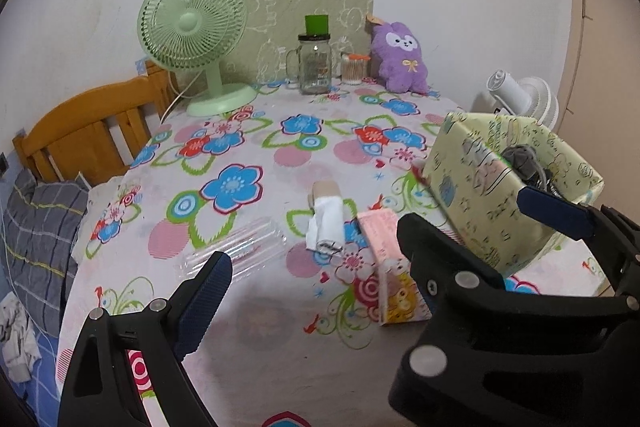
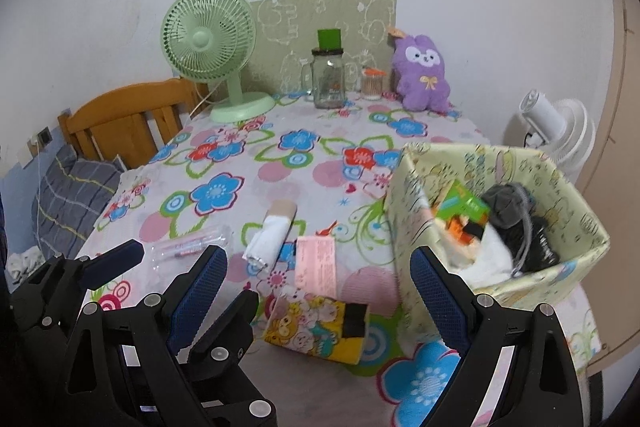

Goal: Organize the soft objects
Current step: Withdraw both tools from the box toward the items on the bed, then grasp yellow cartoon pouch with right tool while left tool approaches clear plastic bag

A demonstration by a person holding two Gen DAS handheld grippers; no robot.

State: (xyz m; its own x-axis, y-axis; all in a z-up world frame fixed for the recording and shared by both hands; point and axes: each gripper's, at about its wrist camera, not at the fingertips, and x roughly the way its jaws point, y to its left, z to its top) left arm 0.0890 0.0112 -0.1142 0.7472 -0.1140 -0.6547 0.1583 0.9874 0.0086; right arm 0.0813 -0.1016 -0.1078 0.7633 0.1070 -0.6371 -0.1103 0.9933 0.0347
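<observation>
A table under a flowered cloth [image 2: 248, 195] fills the middle of the room, and both grippers hang over its near edge, angled down toward it.

The right gripper [image 2: 324, 303] has its jaws spread wide with nothing pressed between the blue pads. The small yellow cartoon-printed pack [image 2: 316, 323] sits on the cloth roughly in the gap between its fingers, near their tips, apart from both pads. Just beyond it lies a pink packet [image 2: 316, 263], touching or overlapping the yellow pack's far edge. The right-hand finger stands just in front of the near wall of the pale yellow fabric bin [image 2: 416, 227].

The bin rests on the right side of the table. Inside it I can see something soft and white [image 2: 492, 259], a dark grey bundle [image 2: 508, 203] and a green and orange box [image 2: 460, 207].

The left gripper [image 1: 312, 267] is open too, empty between the fingers. Ahead of it, a rolled white cloth [image 1: 328, 223] on a cardboard tube lies in the middle of the table, well clear of both pads. A clear plastic sleeve [image 1: 244, 247] lies just beyond its left finger.

At the far edge, against the wall, a purple plush toy [image 2: 422, 75] sits upright beside a small jar of cotton swabs [image 2: 372, 83], a glass mug jar [image 2: 328, 79] and a green desk fan [image 2: 212, 43].
</observation>
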